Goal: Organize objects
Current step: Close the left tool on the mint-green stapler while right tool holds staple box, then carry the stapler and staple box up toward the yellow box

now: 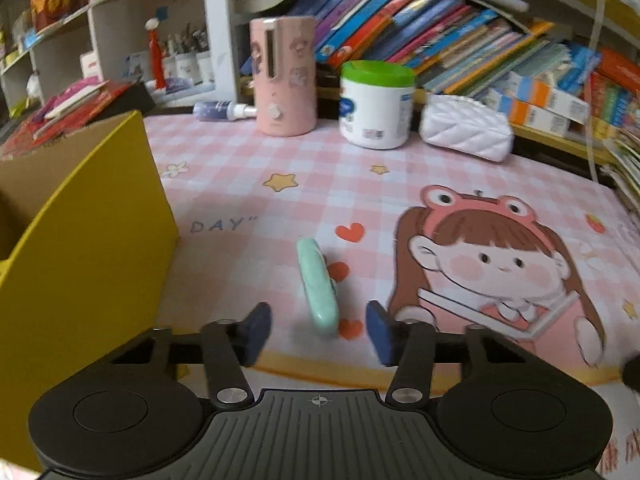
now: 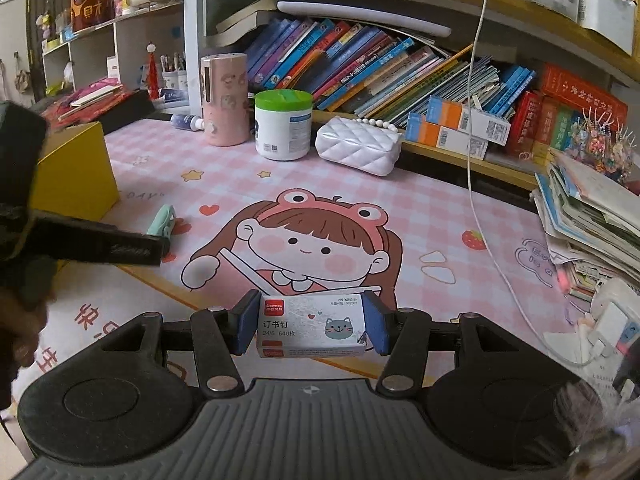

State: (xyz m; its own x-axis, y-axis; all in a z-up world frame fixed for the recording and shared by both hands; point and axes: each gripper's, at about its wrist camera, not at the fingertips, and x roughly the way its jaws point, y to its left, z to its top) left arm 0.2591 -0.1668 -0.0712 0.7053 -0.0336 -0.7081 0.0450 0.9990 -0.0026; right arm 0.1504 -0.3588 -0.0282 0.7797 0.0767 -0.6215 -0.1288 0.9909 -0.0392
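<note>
Your right claw (image 2: 311, 326) is clenched on a small white staple box (image 2: 311, 330), blue pads pressed on both short ends, box lifted clear above the pink checked mat (image 2: 420, 216) that covers the table. Cat drawing and red label face the camera. The other loose item, a mint-green stapler (image 1: 318, 290), lies on the mat between the pads of your left claw (image 1: 318, 330); the pads stand apart on either side of it and neither one touches it, so that claw is released, nothing gripped. In the right wrist view the same stapler (image 2: 162, 222) sits just past the tip of the left claw's black finger (image 2: 120, 246), near the yellow cardboard box (image 2: 76, 176). That box (image 1: 92, 240) stands open at the left edge of the mat, just beside the stapler. Further back, along the mat's far edge: pink cylindrical appliance (image 1: 284, 76) upright, white tub with green lid (image 1: 376, 104) upright beside it, quilted white pouch (image 1: 466, 132) to the right of the tub, small spray bottle (image 1: 224, 111) lying on its side left of the pink appliance. Behind them a shelf of leaning books (image 2: 360, 68). White cable (image 2: 474, 184) hangs down over the mat on the right, next to a messy paper stack (image 2: 592, 220).
</note>
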